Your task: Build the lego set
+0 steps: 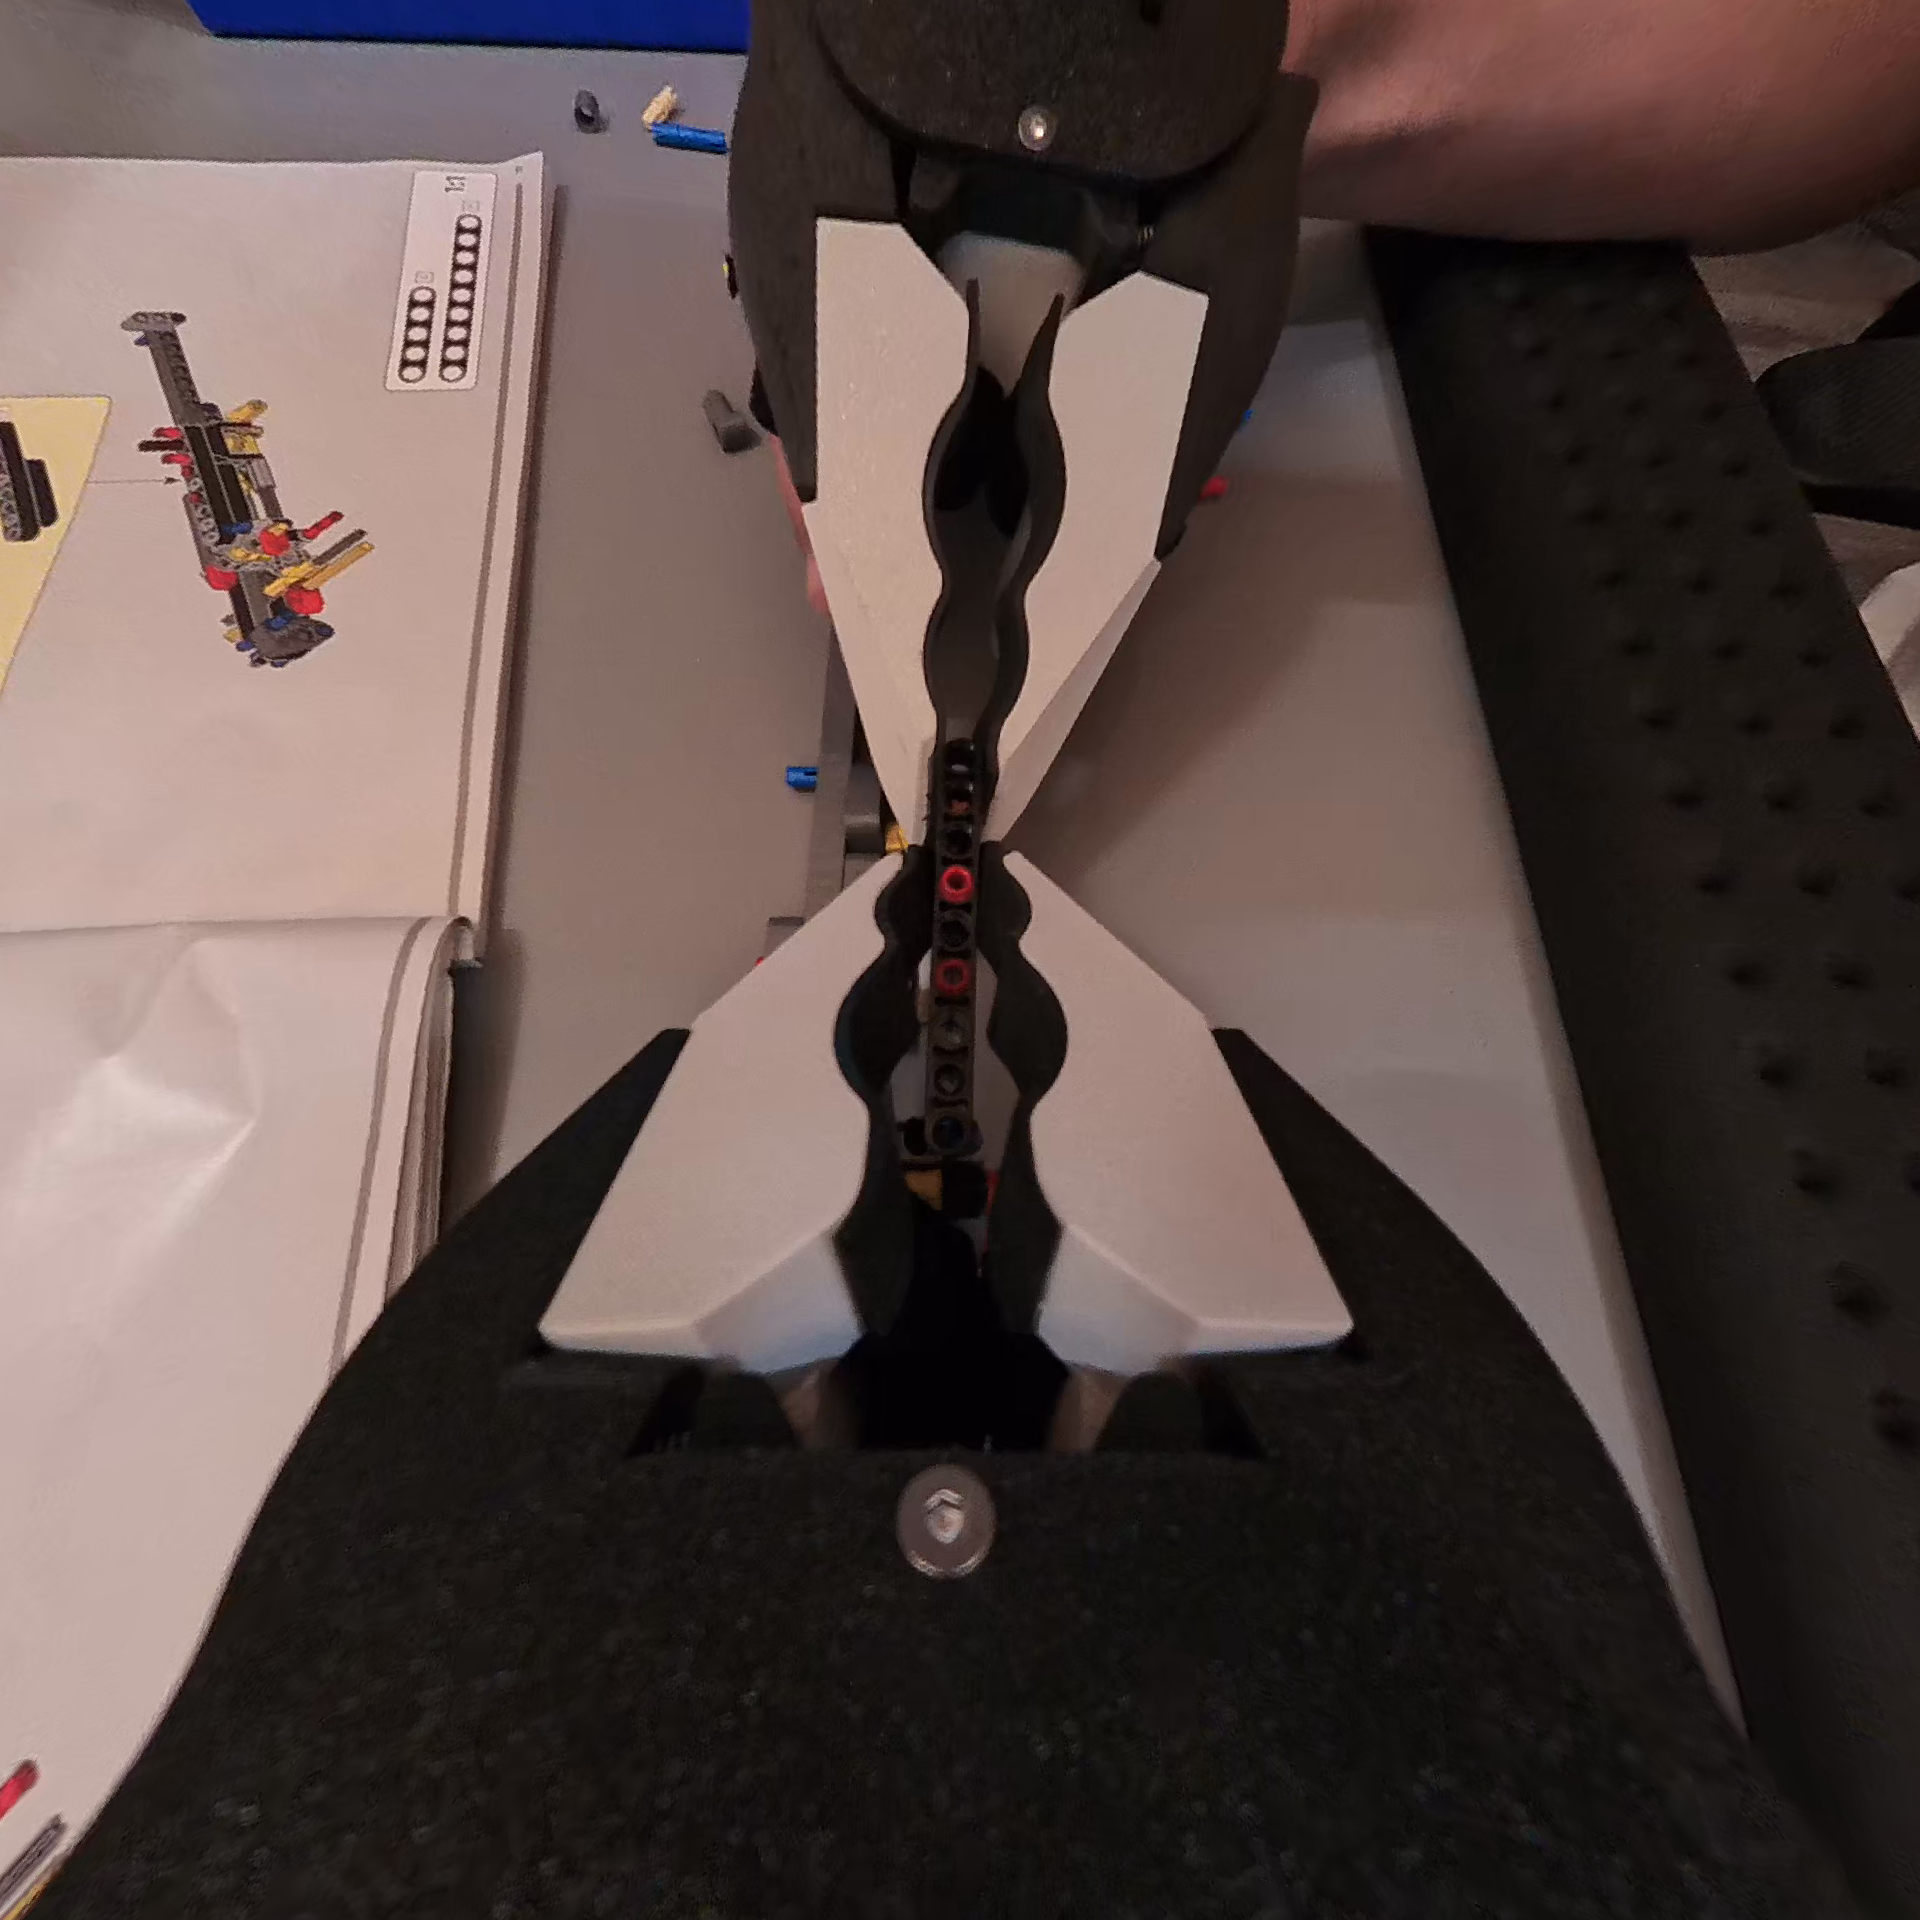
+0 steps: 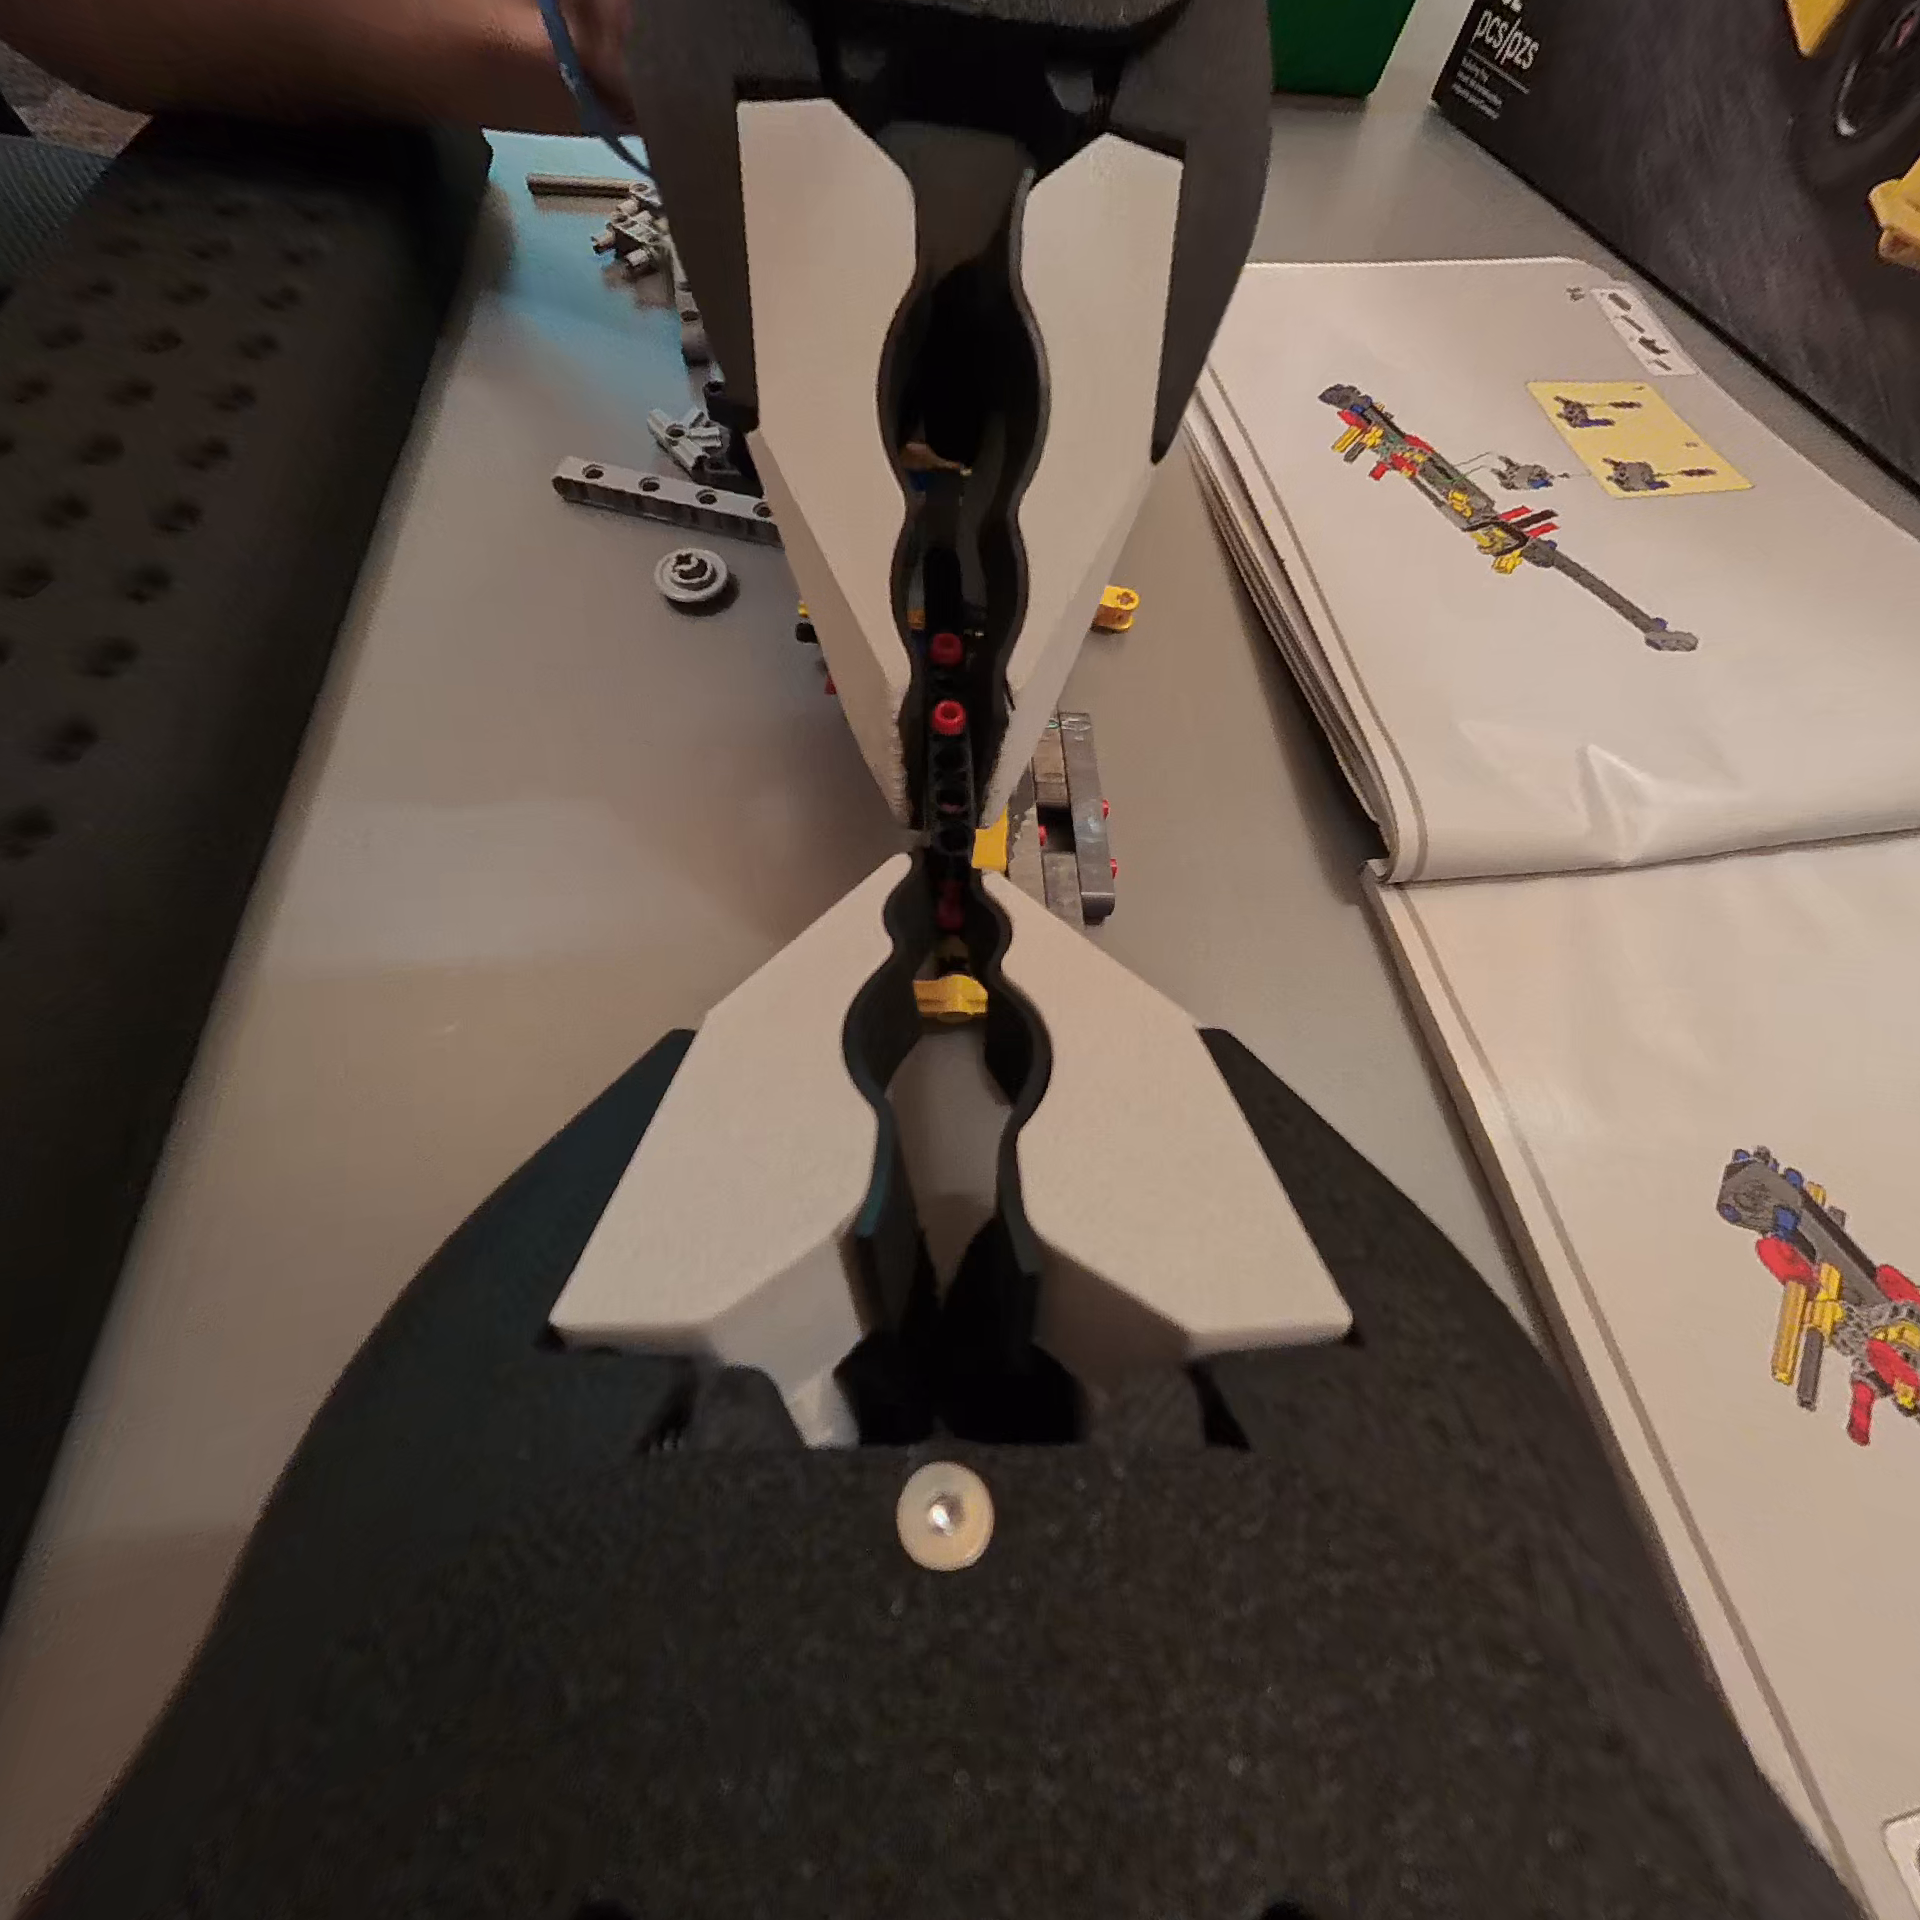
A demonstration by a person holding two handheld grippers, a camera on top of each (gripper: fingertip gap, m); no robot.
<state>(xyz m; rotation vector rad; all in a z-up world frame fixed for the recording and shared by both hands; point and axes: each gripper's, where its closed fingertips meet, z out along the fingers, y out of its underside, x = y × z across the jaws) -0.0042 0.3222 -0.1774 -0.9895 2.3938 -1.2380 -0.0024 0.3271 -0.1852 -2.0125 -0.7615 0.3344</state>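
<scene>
Two grippers meet tip to tip over the desk (image 2: 436, 831), sharing one part — a black perforated beam (image 1: 951, 966) carrying red pins. The left gripper (image 1: 951, 894) is clamped on the beam's near stretch; the right gripper (image 2: 940, 883) is closed on the opposite end. The beam's long axis runs straight along both pairs of fingers, so any push or pull would likely act along that line. The open instruction booklet (image 2: 1558, 644) lies beside them.
</scene>
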